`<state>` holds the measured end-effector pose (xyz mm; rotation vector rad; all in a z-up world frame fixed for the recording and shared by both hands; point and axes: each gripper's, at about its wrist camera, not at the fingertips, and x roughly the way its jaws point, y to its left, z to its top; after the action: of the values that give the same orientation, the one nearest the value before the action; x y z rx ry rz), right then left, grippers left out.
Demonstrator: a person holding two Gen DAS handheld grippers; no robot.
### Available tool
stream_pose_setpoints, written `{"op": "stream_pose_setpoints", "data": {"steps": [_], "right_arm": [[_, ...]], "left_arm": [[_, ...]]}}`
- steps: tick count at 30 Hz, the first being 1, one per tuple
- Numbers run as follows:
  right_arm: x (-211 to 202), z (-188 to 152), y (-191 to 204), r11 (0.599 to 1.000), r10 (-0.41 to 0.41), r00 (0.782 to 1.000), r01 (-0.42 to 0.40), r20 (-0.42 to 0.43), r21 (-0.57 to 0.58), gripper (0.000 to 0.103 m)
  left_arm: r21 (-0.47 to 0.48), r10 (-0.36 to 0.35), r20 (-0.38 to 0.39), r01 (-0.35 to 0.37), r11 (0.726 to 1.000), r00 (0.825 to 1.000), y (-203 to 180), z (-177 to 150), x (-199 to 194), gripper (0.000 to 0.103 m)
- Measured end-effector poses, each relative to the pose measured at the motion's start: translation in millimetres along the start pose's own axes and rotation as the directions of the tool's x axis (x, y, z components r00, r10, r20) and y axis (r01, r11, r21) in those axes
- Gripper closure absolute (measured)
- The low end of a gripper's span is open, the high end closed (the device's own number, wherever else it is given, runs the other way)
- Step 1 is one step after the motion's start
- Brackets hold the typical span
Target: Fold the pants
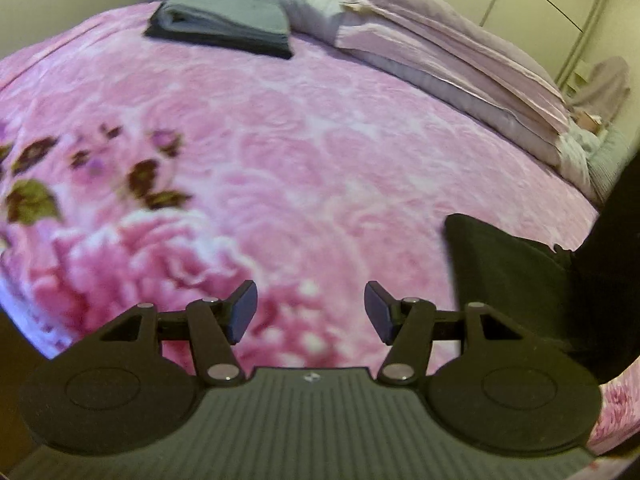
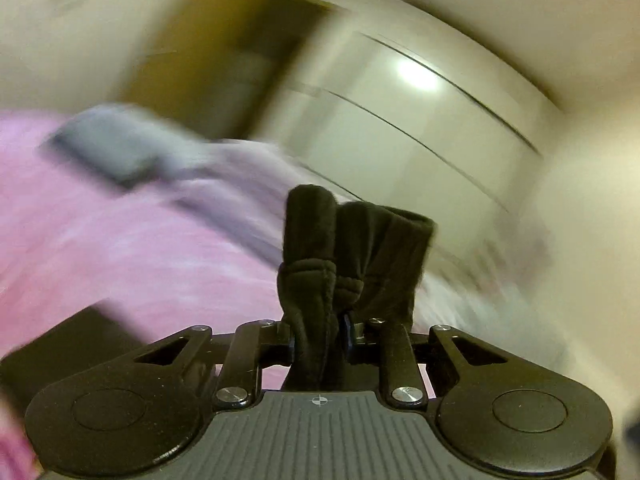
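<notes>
The black pants (image 1: 516,280) hang and rest at the right edge of the pink floral bed cover (image 1: 280,152) in the left wrist view. My left gripper (image 1: 311,312) is open over the cover, left of the pants, with nothing between its fingers. In the right wrist view my right gripper (image 2: 319,338) is shut on a bunched fold of the black pants (image 2: 352,248), which sticks up past the fingers. That view is blurred by motion.
A folded grey garment (image 1: 224,26) lies at the far side of the bed. Lilac pillows (image 1: 440,52) and bedding run along the right. White wardrobe doors (image 2: 400,120) stand beyond the bed.
</notes>
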<state>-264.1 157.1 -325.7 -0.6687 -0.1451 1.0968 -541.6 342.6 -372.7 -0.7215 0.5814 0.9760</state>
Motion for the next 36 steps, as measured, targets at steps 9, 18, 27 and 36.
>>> {"op": "stream_pose_setpoints", "data": {"steps": [9,18,27,36], "right_arm": [[6,-70,140,0.885,0.234,0.964,-0.265,-0.127,-0.383,0.089],[1,-54,143,0.866,0.261,0.962,-0.268,-0.075,-0.422,0.087],[0,-38,120,0.91,0.265,0.951,-0.301,-0.16,-0.284,0.039],[-41,-61,-1,0.871,0.341,0.927,-0.248,-0.158,0.423,0.039]], "left_arm": [[-0.057,-0.006,-0.034,0.004,0.998,0.999,31,-16,1,0.048],[-0.045,-0.038,-0.056,0.036,0.998,0.998,21,-23,9,0.048],[-0.015,-0.15,-0.067,0.149,0.989,0.986,-10,-24,7,0.048],[0.055,-0.422,-0.077,0.426,0.903,0.903,-77,-12,1,0.05]]}}
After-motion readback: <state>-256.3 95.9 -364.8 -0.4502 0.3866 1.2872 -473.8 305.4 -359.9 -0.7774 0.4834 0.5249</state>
